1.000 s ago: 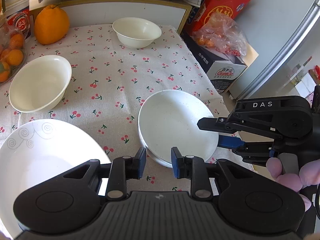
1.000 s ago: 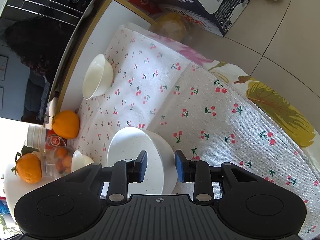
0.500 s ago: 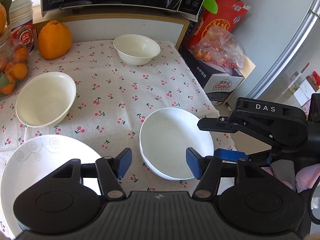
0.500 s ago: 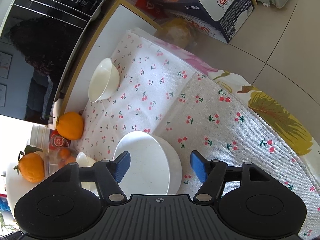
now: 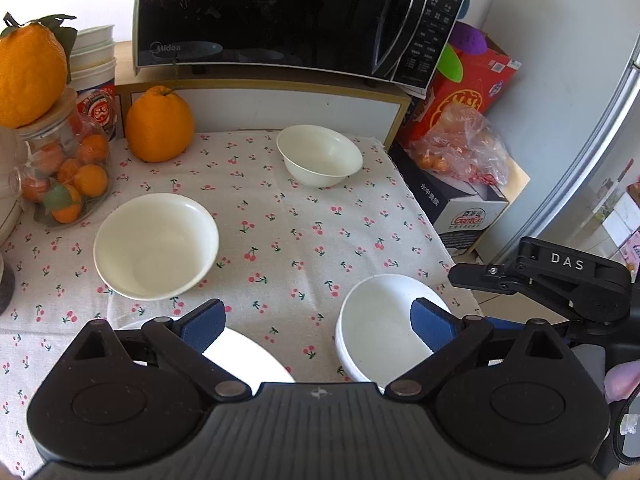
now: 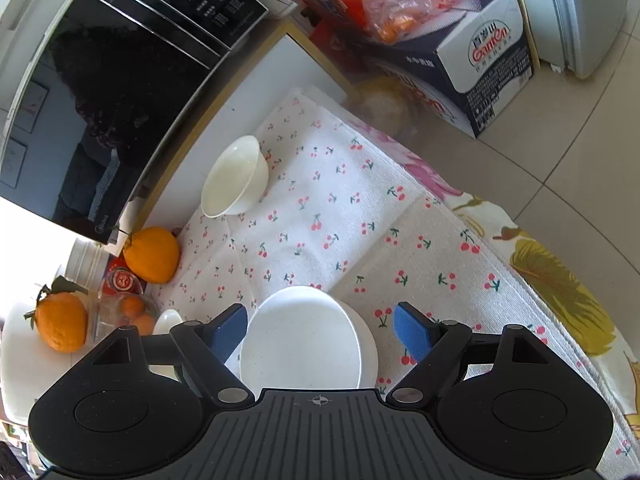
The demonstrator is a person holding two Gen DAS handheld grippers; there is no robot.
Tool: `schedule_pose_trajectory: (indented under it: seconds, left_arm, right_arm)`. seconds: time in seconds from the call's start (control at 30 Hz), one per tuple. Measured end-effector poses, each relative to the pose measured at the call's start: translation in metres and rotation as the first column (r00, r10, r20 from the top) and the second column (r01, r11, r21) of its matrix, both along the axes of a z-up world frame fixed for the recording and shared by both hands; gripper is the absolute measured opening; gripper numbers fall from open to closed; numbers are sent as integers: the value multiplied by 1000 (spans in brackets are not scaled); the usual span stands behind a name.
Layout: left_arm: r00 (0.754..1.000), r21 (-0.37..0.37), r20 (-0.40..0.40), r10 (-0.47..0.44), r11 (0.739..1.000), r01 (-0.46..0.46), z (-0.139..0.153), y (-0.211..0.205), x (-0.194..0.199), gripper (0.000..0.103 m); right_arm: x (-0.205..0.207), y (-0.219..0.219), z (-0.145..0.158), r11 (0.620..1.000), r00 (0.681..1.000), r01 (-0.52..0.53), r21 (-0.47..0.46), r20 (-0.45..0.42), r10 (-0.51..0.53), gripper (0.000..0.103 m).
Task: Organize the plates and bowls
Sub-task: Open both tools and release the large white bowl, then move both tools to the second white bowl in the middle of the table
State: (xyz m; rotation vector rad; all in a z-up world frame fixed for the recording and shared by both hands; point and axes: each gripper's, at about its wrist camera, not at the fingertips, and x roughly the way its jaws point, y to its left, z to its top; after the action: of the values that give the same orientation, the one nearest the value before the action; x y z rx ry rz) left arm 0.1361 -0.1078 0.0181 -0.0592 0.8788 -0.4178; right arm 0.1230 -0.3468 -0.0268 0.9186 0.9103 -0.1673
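both tools have just let go: the left gripper (image 5: pixel 318 326) and the right gripper (image 6: pixel 322 330) have been spreading their jaws and now stand wide, nothing pinched, with the stacked white plates (image 5: pixel 382 328) resting free on the cherry-print cloth (image 5: pixel 280 236) near its right-hand edge. a step well done here means lifting clear without nudging that stack, since the right gripper's blue pads flank its rim closely and the pile looks to sit close to the cloth's edge. nearest on the left lies the large flat plate (image 5: pixel 248 354), mostly hidden under the left gripper; it seems the next candidate, best approached low at its rim. beyond it sits the wide cream bowl (image 5: pixel 156 244), and farthest, by the microwave (image 5: pixel 280 16), the small cream bowl (image 5: pixel 320 156); those two would likely nest together.
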Motion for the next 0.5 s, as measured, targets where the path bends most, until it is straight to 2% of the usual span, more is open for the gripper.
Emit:
schedule_pose_trajectory:
  seconds: [0.27, 0.5]
  left_arm:
    - [993, 47, 45, 107, 993, -109, 4, 44, 12, 102]
    - [976, 60, 36, 214, 975, -216, -3, 86, 27, 102]
  right_arm:
    - [13, 21, 21, 988, 993, -54, -142, 96, 68, 87]
    - [33, 57, 33, 983, 972, -103, -153, 193, 132, 89]
